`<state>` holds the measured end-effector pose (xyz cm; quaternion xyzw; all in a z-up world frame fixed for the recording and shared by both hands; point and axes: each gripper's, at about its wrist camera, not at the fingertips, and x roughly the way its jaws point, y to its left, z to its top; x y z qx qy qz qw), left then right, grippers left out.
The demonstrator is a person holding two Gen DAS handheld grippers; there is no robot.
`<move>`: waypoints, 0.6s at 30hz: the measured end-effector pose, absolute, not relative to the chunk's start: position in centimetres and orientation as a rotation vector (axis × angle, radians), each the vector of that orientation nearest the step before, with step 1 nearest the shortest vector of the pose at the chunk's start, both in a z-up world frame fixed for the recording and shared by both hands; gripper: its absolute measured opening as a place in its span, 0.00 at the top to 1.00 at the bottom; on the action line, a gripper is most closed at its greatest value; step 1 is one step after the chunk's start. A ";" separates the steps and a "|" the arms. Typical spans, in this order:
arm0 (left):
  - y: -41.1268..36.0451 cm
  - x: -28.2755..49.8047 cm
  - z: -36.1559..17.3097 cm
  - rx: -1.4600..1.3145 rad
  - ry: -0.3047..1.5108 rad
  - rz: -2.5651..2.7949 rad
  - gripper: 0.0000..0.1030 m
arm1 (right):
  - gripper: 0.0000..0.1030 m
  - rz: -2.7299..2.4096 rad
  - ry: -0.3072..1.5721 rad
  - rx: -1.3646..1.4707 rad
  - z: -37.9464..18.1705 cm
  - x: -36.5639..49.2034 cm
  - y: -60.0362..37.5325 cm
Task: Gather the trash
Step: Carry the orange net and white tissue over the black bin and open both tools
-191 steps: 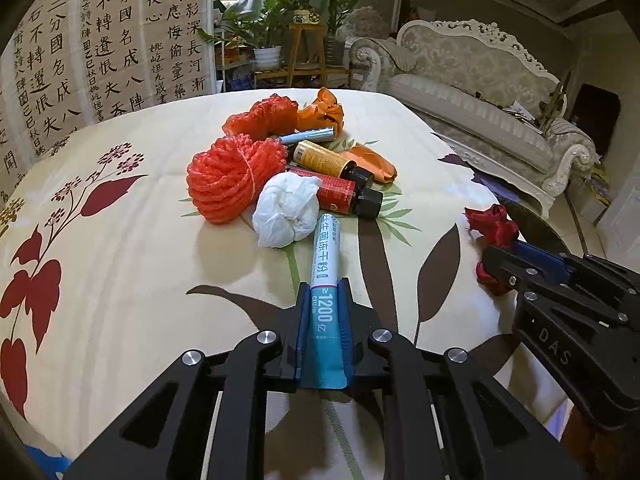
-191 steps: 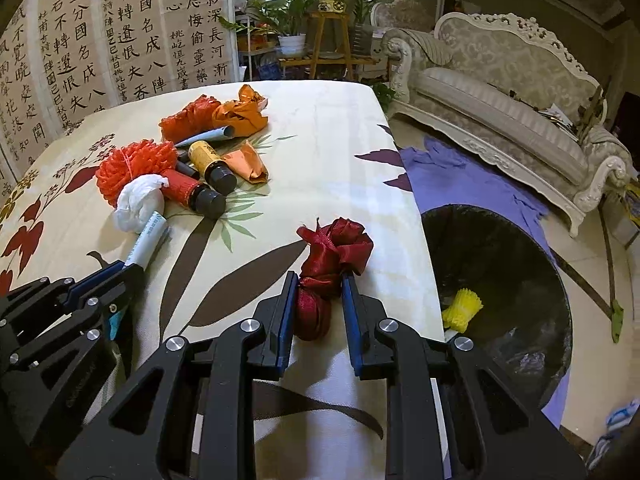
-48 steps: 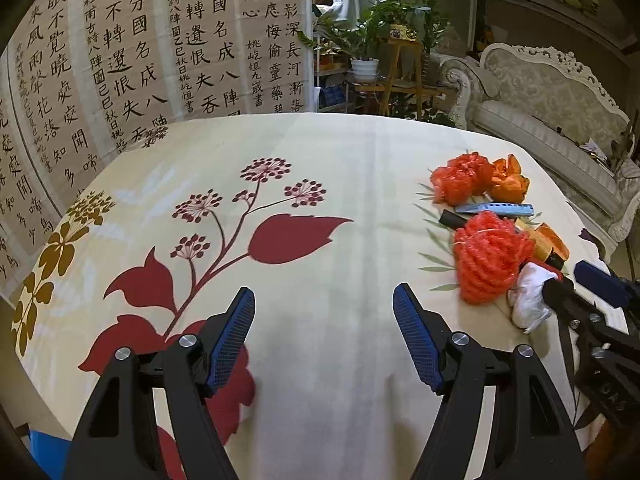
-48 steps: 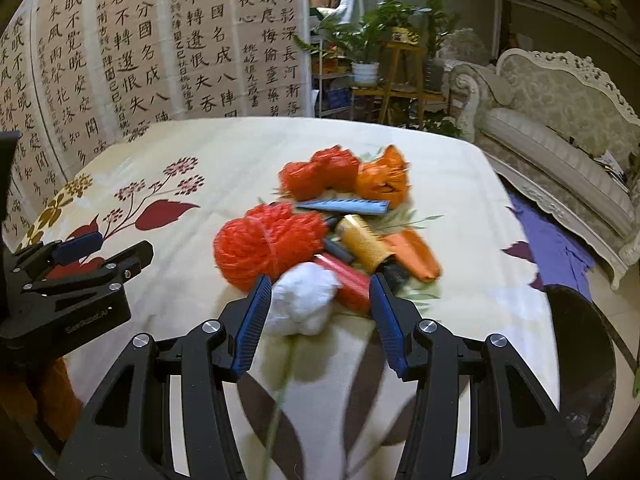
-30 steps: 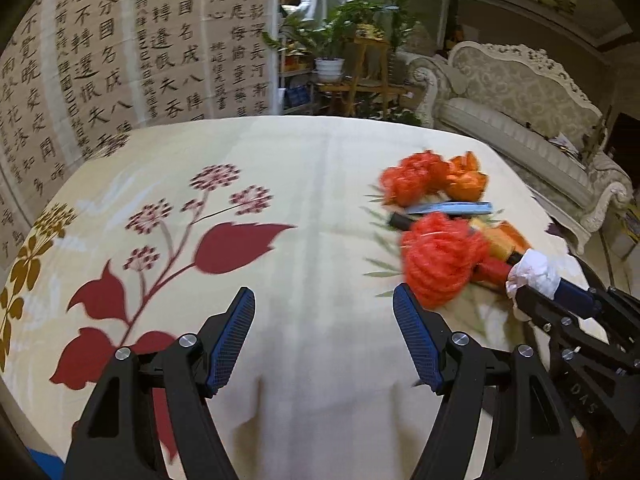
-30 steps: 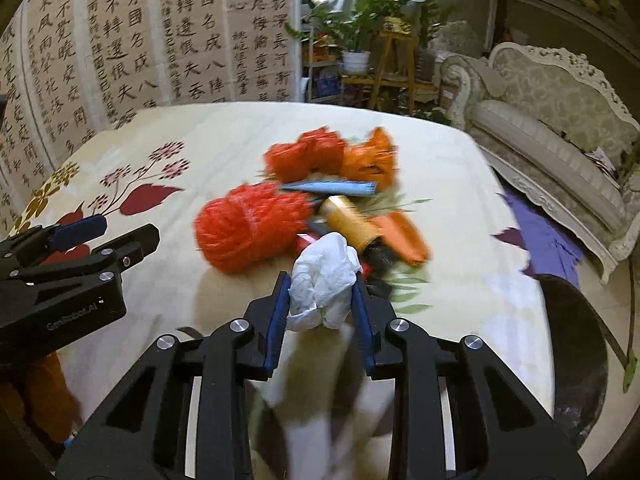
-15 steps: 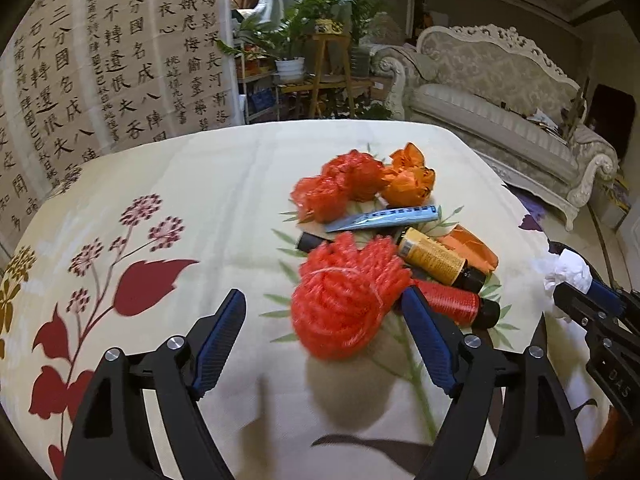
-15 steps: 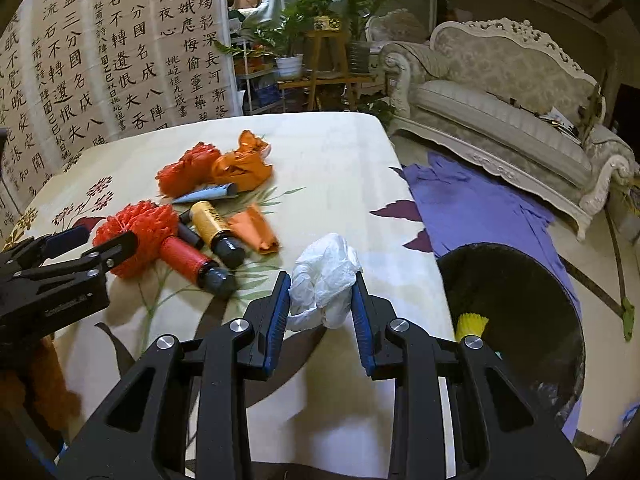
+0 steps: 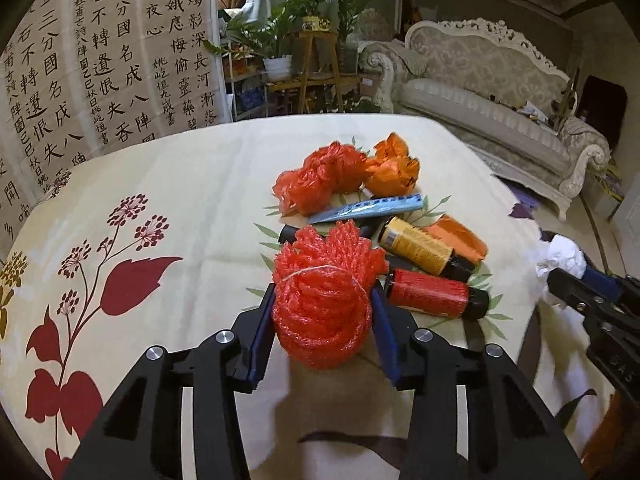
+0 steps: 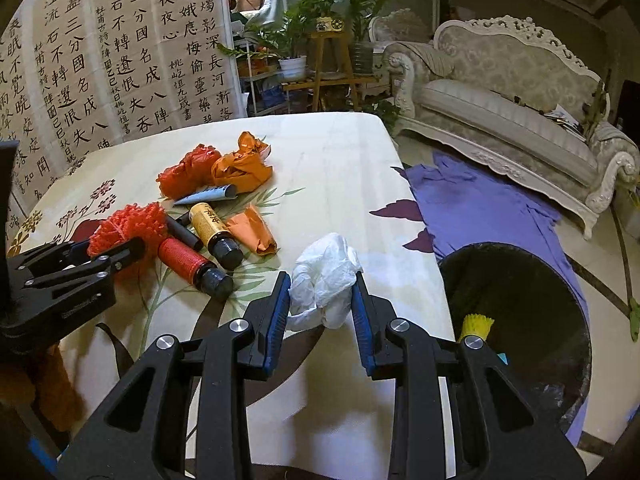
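My left gripper (image 9: 322,322) has its pads on both sides of a red net bundle (image 9: 326,296) that rests on the table; it also shows in the right wrist view (image 10: 128,228). My right gripper (image 10: 320,312) is shut on a crumpled white bag (image 10: 324,276) above the table's right edge, near the black bin (image 10: 520,320). The white bag also shows in the left wrist view (image 9: 562,260). The trash pile holds a red bottle (image 9: 432,294), a yellow bottle (image 9: 420,250), a blue tube (image 9: 372,208), an orange wrapper (image 9: 460,236), a red bag (image 9: 320,180) and an orange bag (image 9: 394,168).
The table has a cream floral cloth (image 9: 160,200). The bin stands on the floor by the table's right side, with a yellow item (image 10: 474,326) inside. A purple cloth (image 10: 480,208) lies on the floor. A sofa (image 10: 520,100) and plants (image 10: 320,20) stand behind.
My left gripper has moved forward around the red net bundle and its jaws have narrowed onto it. My right gripper has carried the white bag to the right, closer to the bin.
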<state>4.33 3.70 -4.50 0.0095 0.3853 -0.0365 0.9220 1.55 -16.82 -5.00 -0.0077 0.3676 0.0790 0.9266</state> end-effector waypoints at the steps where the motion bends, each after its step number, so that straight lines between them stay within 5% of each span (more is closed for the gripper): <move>1: 3.6 3.8 -4.1 0.015 0.779 -0.078 0.57 | 0.71 0.156 0.749 -0.018 -4.9 1.4 -16.9; 18: -6.1 1.9 -1.3 0.009 0.686 -0.274 0.57 | 0.71 -0.070 0.679 -0.006 -3.1 -1.2 -26.2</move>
